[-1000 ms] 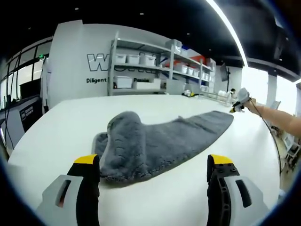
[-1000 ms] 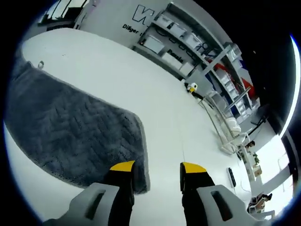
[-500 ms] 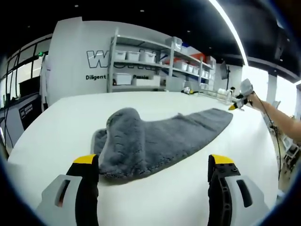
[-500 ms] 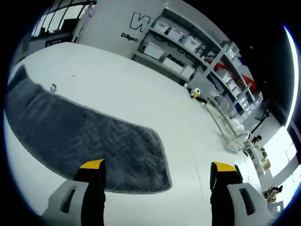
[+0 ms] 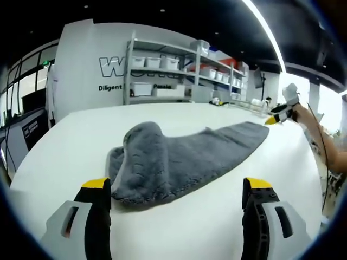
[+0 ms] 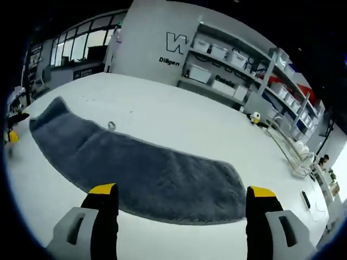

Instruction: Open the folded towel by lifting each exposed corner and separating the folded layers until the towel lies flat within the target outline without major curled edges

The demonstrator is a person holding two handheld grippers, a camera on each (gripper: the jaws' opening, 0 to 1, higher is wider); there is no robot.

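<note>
Above the grey towel (image 5: 179, 160), both grippers (left (image 5: 178, 189), right (image 6: 182, 197)) hover wide apart, empty.

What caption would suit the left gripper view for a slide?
Open left gripper faces a grey towel on the white table, its near end folded over.

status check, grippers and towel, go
Left gripper open, empty, short of the towel. Right gripper open, empty, above the towel's far end. One end lies folded over; rest flat on the table. Nothing in the way.
</note>
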